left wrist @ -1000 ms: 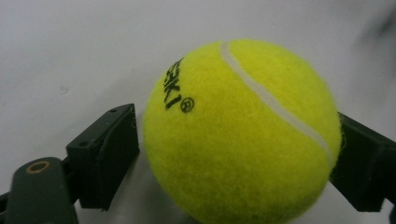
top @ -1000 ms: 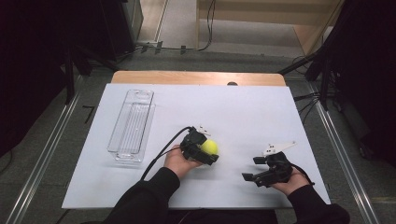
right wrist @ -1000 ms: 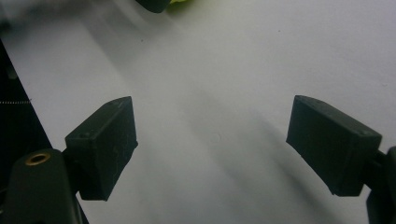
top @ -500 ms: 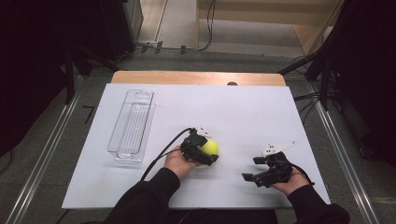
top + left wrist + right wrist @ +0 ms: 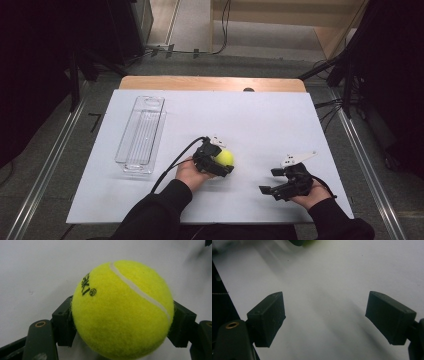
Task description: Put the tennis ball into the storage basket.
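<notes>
Ball: yellow tennis ball on the white board, right of the tray and nearer the person; in the left gripper view the ball shows a white seam and black lettering.
Left gripper: the left gripper is clamped on the ball; its jaws have just been closing, and in the left gripper view the pads press the ball's two sides.
Left hand: the left hand holds the gripper from the near side, right of the tray's near end; a black sleeve runs back to the bottom edge.
Cable: a black cable trails from the left gripper, curving between the tray and the hand.
Right gripper: the right gripper sits well to the right of the tray, beyond the ball; its jaws stand wide apart, and in the right gripper view there is bare white board between the pads.
Right hand: the right hand holds that gripper near the board's near edge, far from the tray.
Plate: a grey three-cornered plate sits on top of the right gripper, on its side away from the person.
Tray: a clear plastic tray lies lengthwise on the left part of the board, well apart from both grippers.
Board: it covers a wooden table, whose far edge shows beyond the tray.
</notes>
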Tool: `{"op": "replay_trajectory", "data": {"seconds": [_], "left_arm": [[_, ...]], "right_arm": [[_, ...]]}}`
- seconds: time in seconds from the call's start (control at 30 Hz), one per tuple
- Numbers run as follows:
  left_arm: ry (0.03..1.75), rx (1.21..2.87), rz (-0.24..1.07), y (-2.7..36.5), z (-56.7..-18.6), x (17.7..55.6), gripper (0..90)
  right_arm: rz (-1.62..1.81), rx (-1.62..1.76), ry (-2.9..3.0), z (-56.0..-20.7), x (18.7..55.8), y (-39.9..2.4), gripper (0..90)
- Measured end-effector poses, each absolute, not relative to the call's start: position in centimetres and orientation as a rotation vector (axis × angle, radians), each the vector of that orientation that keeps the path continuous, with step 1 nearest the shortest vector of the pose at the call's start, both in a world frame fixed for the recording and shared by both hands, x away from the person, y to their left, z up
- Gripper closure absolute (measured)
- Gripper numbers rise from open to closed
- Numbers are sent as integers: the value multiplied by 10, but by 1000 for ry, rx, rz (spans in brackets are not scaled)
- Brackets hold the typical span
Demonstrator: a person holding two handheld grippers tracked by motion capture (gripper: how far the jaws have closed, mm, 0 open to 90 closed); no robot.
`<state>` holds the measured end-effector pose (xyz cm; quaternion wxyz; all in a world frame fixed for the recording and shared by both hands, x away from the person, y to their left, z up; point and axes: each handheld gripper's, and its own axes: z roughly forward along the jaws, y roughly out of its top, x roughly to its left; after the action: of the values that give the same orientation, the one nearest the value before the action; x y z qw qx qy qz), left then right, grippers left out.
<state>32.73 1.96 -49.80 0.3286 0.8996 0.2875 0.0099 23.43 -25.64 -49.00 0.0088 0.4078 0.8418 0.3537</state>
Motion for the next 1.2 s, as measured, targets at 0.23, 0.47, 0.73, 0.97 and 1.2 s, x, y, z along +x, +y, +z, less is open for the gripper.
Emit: {"op": "replay_trajectory", "data": {"seconds": [0.23,0.47,0.73,0.97,1.2], "left_arm": [[748,2355,32,21,-497,328,256],[754,2343,28,25,-492,330,256],[759,2326,23,30,-484,331,256],[734,2314,13,30,-474,326,256],[708,2306,16,31,-464,323,256]], "right_arm": [[1103,1268,2631,-490,234,-257,140],[1104,1272,2631,-490,234,-256,140],[1104,1272,2631,-490,234,-256,139],[1103,1273,2632,-490,234,-256,139],[1101,1277,2634,-490,234,-256,140]]}}
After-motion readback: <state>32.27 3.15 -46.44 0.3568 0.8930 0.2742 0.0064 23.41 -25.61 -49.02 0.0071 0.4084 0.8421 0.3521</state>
